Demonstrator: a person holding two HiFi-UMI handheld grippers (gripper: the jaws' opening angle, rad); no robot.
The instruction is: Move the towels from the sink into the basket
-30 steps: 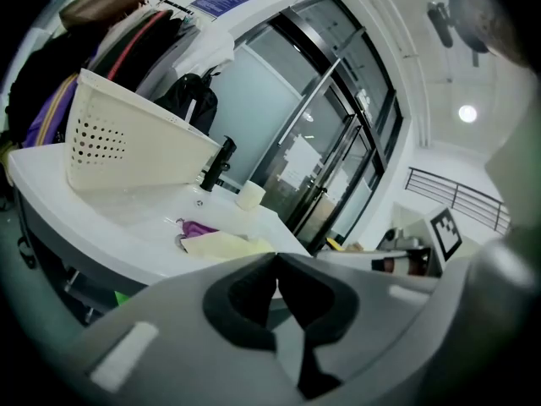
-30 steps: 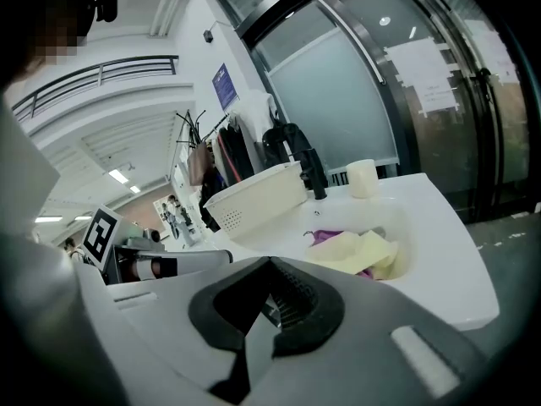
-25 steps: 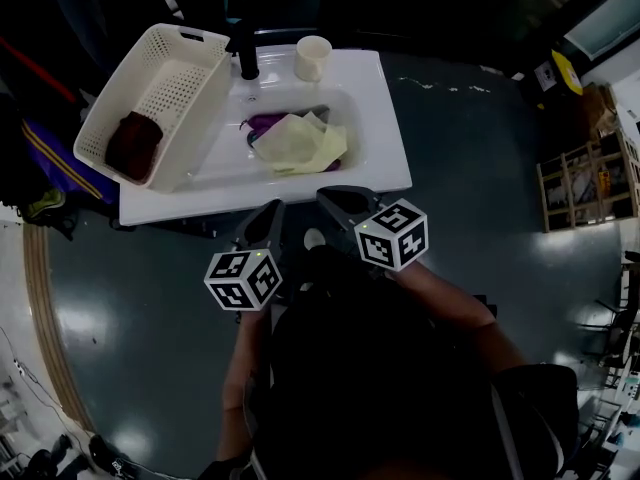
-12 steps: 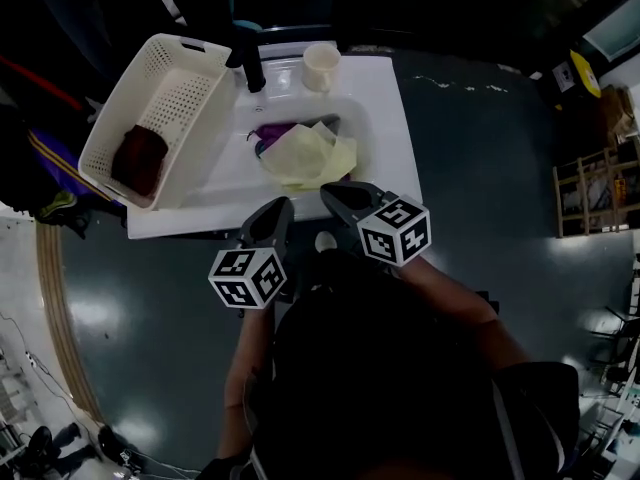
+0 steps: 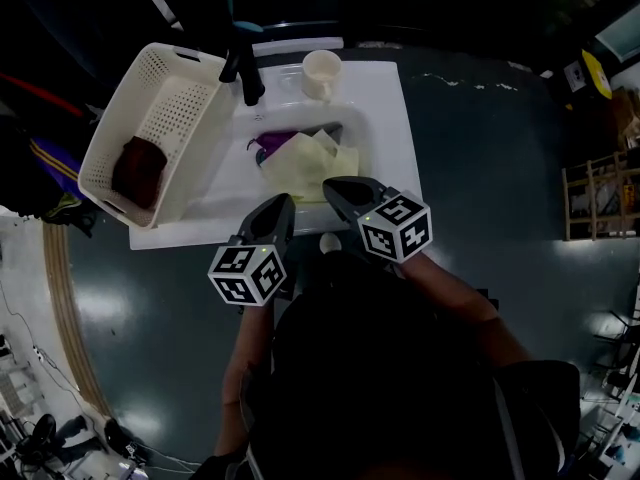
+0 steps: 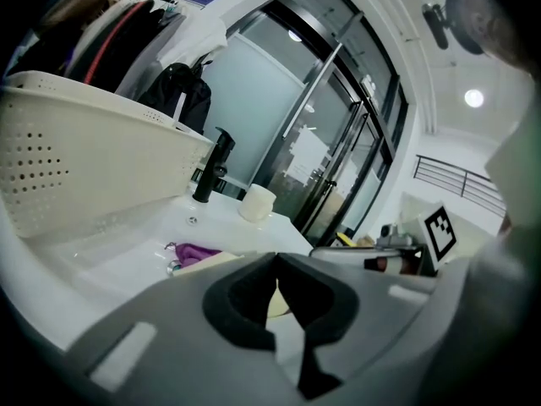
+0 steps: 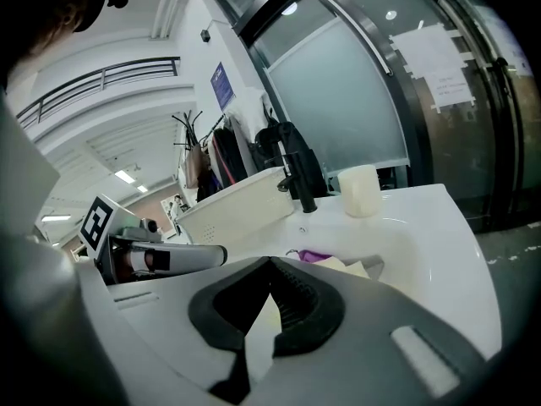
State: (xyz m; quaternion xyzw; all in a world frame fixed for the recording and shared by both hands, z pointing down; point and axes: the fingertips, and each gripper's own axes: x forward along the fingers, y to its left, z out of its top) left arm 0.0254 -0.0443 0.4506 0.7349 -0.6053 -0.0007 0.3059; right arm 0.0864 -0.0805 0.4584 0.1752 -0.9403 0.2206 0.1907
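place: lab hall | cues: glass doors (image 6: 334, 163), coat rack (image 7: 199, 146), freestanding sink (image 5: 388, 108)

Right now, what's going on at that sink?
A person holds a claw in each hand at the front edge of the sink. The left claw and right claw are both shut and empty. A yellow towel and a purple towel lie in the sink. A dark red towel is already in the basket beside it.
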